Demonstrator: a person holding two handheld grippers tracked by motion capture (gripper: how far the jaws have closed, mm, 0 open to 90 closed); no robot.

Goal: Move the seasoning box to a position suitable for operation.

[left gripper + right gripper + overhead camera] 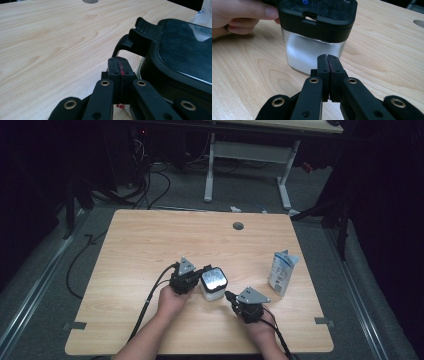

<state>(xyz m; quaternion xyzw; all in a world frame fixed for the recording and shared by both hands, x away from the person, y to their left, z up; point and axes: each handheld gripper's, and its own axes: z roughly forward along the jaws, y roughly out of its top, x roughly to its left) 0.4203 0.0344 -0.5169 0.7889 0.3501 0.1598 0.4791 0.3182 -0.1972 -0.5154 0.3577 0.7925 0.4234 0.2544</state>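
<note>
A clear square container (213, 285) with a black lid (180, 55) stands near the front middle of the wooden table (150, 245). My left gripper (199, 274) is at the container's left side, jaws shut. Its tips (119, 63) sit right below the lid's black latch tab (138, 31); whether they pinch it is hidden. My right gripper (229, 295) is at the container's front right, shut with nothing between its jaws. In the right gripper view its tips (327, 58) are just short of the frosted container wall (312, 50), low down, with the lid (317, 17) above.
A white and blue pouch (282, 272) stands upright to the right of the container. A round cable hole (238, 226) lies at the table's far edge. A hand (239, 15) rests by the container's far side. Tape marks (75, 325) sit near the front corners.
</note>
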